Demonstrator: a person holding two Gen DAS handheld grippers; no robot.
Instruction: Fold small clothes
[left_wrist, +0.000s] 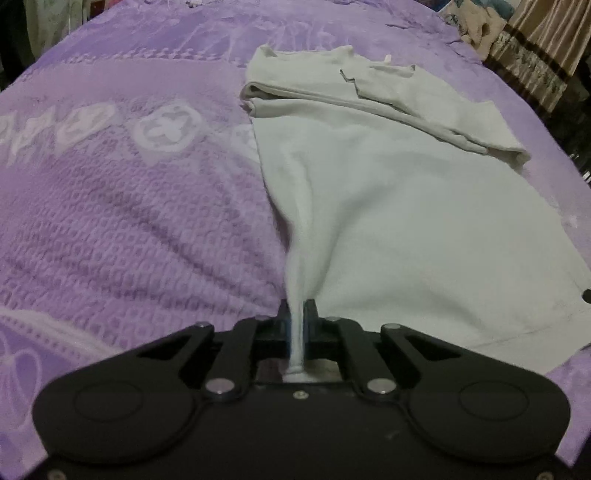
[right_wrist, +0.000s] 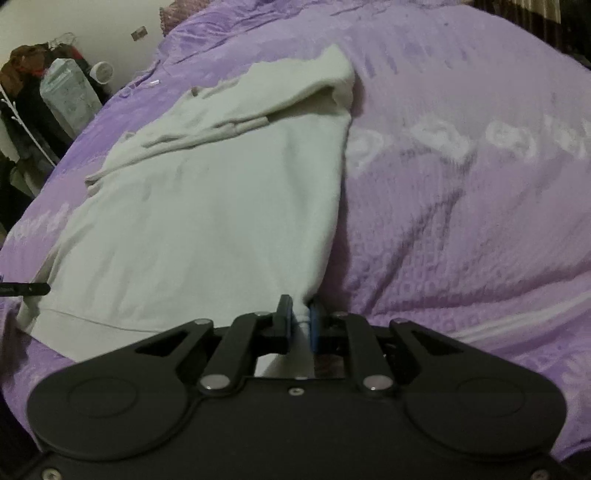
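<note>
A pale grey-white shirt (left_wrist: 388, 206) lies flat on the purple bedspread (left_wrist: 129, 203), its sleeves folded in across the top. My left gripper (left_wrist: 297, 314) is shut on the shirt's near left hem corner, and the cloth is pulled into a tight ridge between its fingers. In the right wrist view the same shirt (right_wrist: 207, 214) spreads to the left. My right gripper (right_wrist: 300, 314) is shut on its near right hem corner, with fabric pinched between the blue pads. The tip of the left gripper (right_wrist: 26, 288) shows at the left edge.
The purple bedspread (right_wrist: 461, 203) with white flower patterns covers the whole bed. A patterned curtain (left_wrist: 539, 55) hangs at the far right. Clothes and a white fan (right_wrist: 100, 72) stand beside the bed at the far left.
</note>
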